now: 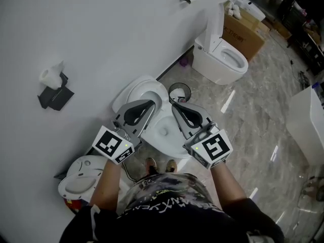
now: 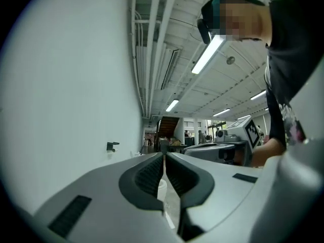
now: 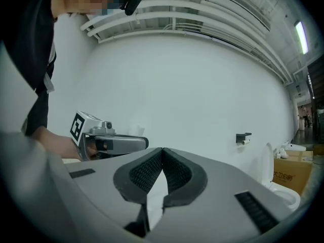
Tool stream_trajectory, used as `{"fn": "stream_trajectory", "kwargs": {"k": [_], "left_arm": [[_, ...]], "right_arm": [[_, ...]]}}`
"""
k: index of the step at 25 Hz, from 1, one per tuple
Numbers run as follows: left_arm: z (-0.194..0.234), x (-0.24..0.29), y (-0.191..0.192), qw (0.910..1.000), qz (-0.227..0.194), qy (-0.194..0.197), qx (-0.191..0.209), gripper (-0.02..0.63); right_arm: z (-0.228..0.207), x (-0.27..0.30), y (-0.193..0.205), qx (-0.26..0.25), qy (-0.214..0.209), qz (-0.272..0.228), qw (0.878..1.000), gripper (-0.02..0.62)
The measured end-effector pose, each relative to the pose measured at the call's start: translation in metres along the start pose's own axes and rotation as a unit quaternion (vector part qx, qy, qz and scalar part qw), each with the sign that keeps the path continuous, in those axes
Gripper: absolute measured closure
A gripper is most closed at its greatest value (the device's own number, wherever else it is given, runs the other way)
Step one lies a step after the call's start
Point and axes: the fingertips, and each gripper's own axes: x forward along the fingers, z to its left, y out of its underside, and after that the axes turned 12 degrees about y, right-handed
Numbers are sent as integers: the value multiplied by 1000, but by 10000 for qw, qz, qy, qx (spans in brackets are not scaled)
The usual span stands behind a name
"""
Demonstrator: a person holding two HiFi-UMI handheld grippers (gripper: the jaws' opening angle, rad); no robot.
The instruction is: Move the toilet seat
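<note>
White ceramic toilet (image 1: 164, 134) stands against the wall (image 1: 101, 29), directly below the person. The toilet seat (image 1: 143, 90) appears to be tipped up and back, resting near the wall behind the open bowl. Left gripper (image 1: 144, 108) and right gripper (image 1: 179, 109) hover level above the bowl, side by side. Each has its jaws pressed together with nothing between them, and neither touches the seat. Judged from this, the lifting step looks complete; any lowering or repositioning of the seat remains undone. Glossy pale stone-pattern floor (image 1: 243, 115) reflects the ceiling lights. A small dark-rimmed bin (image 1: 178, 91) sits beside the toilet, and a second toilet (image 1: 220, 59) stands further along with a cardboard box (image 1: 245, 32) behind it. A paper holder (image 1: 53, 87) hangs on the wall.
</note>
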Motion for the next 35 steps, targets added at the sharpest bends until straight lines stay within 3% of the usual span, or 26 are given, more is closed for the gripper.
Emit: {"fn": "stream_trajectory", "kwargs": {"k": [5, 35], "left_arm": [[-10, 8, 5, 9991, 263, 204, 255, 572], [-14, 13, 20, 9972, 485, 502, 273, 572]], "right_arm": [[-3, -6, 3, -37, 81, 23, 10000, 592], [1, -5, 13, -429, 161, 5, 9989, 595]]}}
